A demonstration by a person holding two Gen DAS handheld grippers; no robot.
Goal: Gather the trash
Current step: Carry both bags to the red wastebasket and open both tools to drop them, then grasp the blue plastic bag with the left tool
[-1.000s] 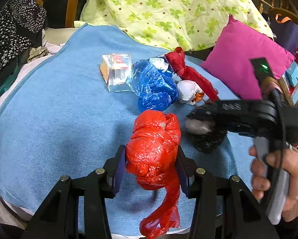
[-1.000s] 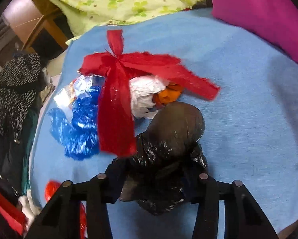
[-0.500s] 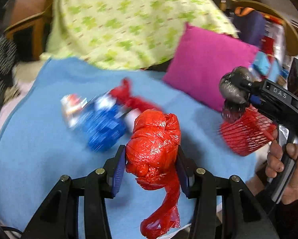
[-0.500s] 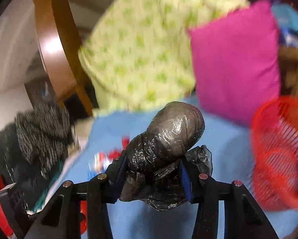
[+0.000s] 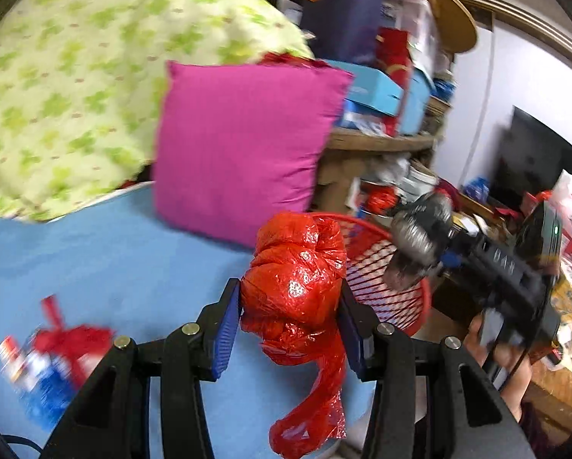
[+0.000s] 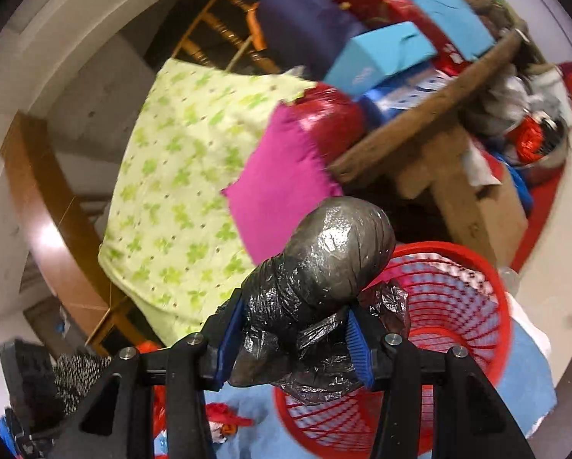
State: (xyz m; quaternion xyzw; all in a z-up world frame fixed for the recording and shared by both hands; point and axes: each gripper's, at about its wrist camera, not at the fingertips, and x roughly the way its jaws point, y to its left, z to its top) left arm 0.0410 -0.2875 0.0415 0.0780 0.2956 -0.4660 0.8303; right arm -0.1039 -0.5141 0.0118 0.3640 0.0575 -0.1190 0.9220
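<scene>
My left gripper (image 5: 289, 329) is shut on a knotted red plastic bag (image 5: 297, 290), held above the blue blanket (image 5: 94, 260) just left of a red mesh basket (image 5: 393, 298). My right gripper (image 6: 291, 338) is shut on a knotted black plastic bag (image 6: 324, 267) and holds it over the near rim of the red basket (image 6: 458, 306). In the left wrist view the right gripper (image 5: 419, 244) with the black bag (image 5: 416, 237) hangs over the basket. Blurred trash, red ribbon (image 5: 71, 340) and a blue bag (image 5: 44, 386), lies on the blanket at lower left.
A magenta cushion (image 5: 240, 141) and a green flowered cover (image 5: 64, 76) stand behind the blanket. A cluttered wooden shelf (image 5: 381, 141) with blue boxes is beyond the basket. Floor clutter lies to the right.
Both grippers swung right with their bags, from the trash pile toward the red basket. The black bag now hangs over the basket; the pile slid to the lower left.
</scene>
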